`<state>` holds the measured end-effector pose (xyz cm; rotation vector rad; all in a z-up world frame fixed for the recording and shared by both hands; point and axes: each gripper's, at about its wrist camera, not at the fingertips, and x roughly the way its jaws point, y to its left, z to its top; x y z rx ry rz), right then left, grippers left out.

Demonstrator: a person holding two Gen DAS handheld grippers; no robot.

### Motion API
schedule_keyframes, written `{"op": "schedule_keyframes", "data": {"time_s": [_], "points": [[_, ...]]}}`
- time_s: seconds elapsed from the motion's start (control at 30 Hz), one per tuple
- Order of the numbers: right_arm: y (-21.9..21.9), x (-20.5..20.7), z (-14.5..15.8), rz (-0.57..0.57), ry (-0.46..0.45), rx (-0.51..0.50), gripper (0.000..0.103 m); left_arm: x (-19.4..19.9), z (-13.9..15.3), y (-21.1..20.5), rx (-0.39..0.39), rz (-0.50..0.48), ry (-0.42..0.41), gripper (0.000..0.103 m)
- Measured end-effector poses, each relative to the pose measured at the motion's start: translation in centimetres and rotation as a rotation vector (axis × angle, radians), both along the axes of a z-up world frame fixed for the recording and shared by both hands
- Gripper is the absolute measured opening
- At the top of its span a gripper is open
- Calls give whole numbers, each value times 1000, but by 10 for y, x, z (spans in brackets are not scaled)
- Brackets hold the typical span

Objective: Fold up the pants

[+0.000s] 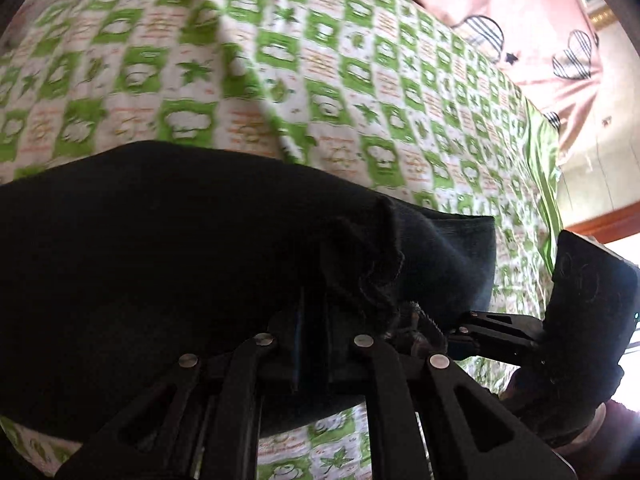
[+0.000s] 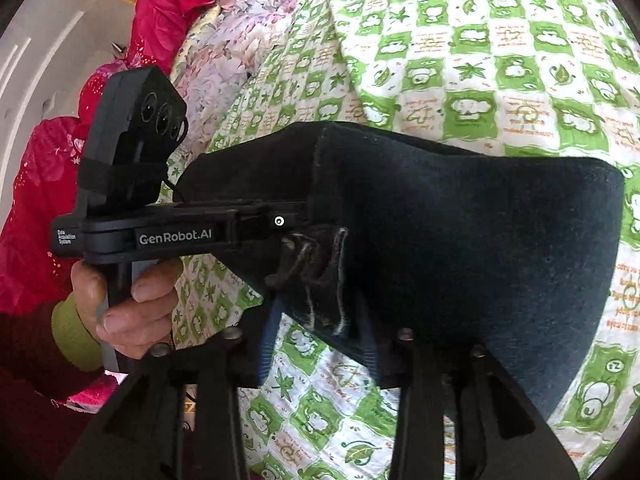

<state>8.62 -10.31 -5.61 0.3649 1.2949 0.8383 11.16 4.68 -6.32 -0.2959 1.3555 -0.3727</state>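
Left wrist: pants (image 1: 160,240) pinched in left tongs (image 1: 316,344) (over bed).

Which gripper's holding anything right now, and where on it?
Left gripper pinches the black pants at the drawstring edge. Right gripper stands open, pants corner between its fingers, not gripped.

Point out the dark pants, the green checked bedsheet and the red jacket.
dark pants (image 2: 460,240), right wrist view, on the broad folded cloth.
green checked bedsheet (image 1: 360,80), left wrist view, on a bare patch beyond the pants.
red jacket (image 2: 168,12), right wrist view, on its upper part.
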Motion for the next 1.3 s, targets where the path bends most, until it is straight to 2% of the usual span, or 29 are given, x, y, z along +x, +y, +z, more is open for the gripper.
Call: {"op": "schedule_keyframes", "data": {"time_s": [0.37, 0.53, 0.6, 0.87, 1.03, 1.3], "points": [[22, -1, 10, 76, -1, 15, 44, -23, 14, 52, 8, 154, 4, 11], [37, 1, 22, 129, -17, 30, 44, -41, 22, 75, 28, 237, -2, 19], [46, 5, 26, 145, -24, 37, 44, -49, 23, 86, 24, 277, 4, 30], [88, 21, 34, 225, -47, 33, 44, -84, 26, 143, 15, 446, 25, 32], [118, 29, 34, 275, -50, 36, 44, -110, 28, 188, 1, 589, 42, 34], [161, 36, 32, 341, -52, 39, 45, -143, 30, 248, 18, 773, 52, 52]]}}
